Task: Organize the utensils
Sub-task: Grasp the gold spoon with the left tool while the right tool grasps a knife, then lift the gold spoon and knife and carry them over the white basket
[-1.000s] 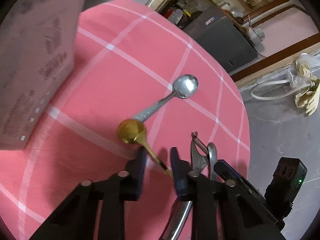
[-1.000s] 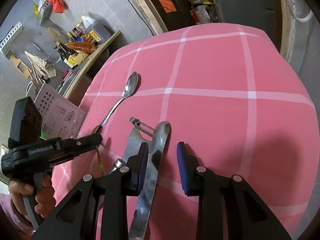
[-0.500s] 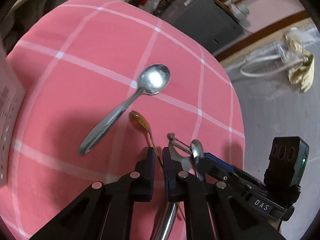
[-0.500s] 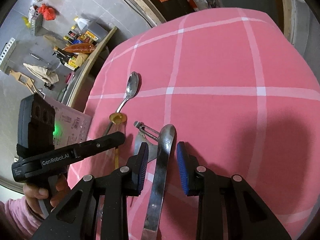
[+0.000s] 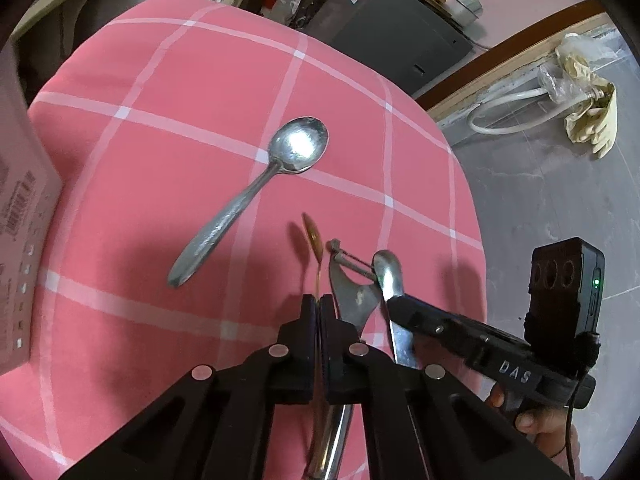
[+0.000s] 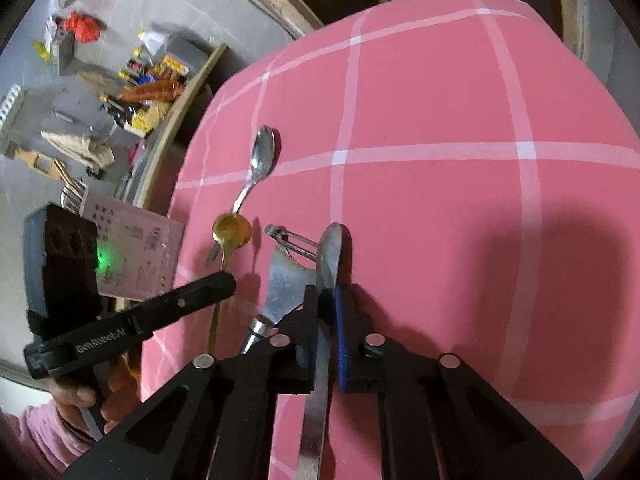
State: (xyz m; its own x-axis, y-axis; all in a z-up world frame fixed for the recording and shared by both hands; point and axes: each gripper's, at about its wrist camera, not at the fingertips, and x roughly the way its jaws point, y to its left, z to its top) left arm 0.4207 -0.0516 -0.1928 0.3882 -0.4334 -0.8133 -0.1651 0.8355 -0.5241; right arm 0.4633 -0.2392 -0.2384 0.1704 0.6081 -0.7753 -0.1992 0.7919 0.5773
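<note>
On the pink checked tablecloth (image 5: 160,92) my left gripper (image 5: 318,304) is closing its jaws, and the pads press on the thin handle of a gold spoon (image 5: 311,236). The spoon's bowl stands edge-on here. Beside it lies a steel peeler (image 5: 352,284). My right gripper (image 6: 326,300) is closing too, its pads pinching a flat steel utensil with a rounded tip (image 6: 334,240). A silver spoon (image 5: 256,196) lies loose farther out. In the right wrist view I see the gold spoon (image 6: 231,230), the peeler (image 6: 288,276), the silver spoon (image 6: 262,156) and the left gripper (image 6: 224,280).
A pink printed box (image 5: 16,200) stands at the cloth's left edge, also the box (image 6: 136,248) in the right wrist view. Beyond the table edge lie grey floor, a dark cabinet (image 5: 392,28), rubber gloves (image 5: 592,120) and floor clutter (image 6: 152,92).
The left jaws closed on the gold spoon's handle and its bowl rolled from face-up to edge-on. The right jaws closed on the flat steel utensil that lay between them.
</note>
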